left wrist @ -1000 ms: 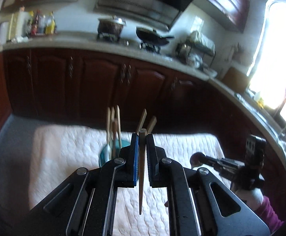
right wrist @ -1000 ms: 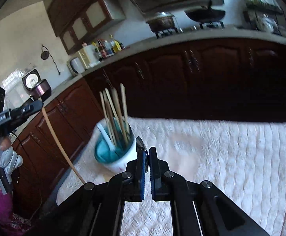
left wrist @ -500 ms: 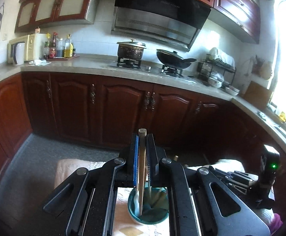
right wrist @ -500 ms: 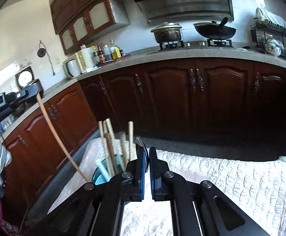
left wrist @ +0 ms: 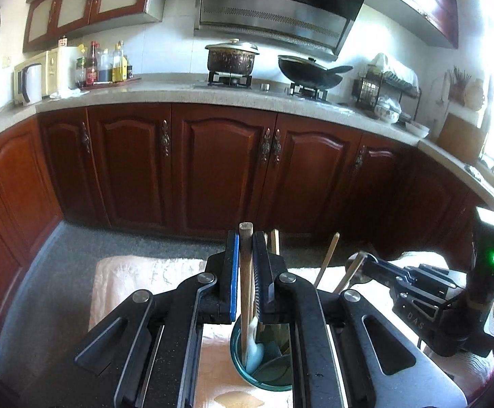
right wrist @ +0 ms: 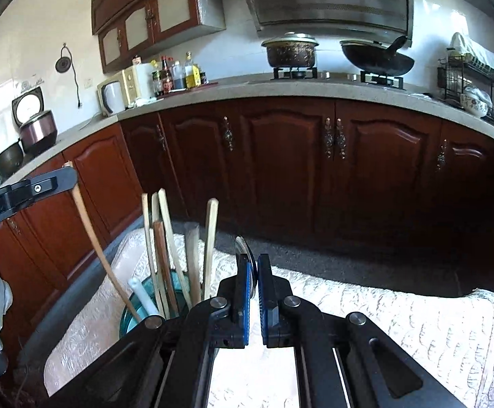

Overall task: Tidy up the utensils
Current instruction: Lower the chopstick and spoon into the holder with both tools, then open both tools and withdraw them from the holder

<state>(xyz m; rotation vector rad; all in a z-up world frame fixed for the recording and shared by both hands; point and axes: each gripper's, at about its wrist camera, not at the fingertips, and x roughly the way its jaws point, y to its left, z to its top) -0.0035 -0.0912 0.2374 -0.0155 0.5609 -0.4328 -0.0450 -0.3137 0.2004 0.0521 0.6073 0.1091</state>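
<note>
Clamping at the left gripper: jaws drawn narrow on a wooden stick, gripping just below its top end. Hanging near upright in the left wrist view, with the lower end reaching down inside a teal glass cup directly beneath the jaws. Showing in the right wrist view as a slanted line from the left gripper down to the rim of the cup.

Pinching at the right gripper: jaws almost closed on a thin metal disc seen edge-on; not possible to tell what utensil this belongs to. Hovering just to the right of the cup, apart from it, and visible from the left wrist camera as the right gripper with the round piece at its tip.

Standing inside the cup: several wooden utensils, leaning at slightly different angles, plus a white handle resting against the near rim.

Resting under the cup: a white quilted cloth, covering the work surface.

Running behind: dark red cabinets under a stone counter, carrying a lidded pot and a black wok on the hob.
</note>
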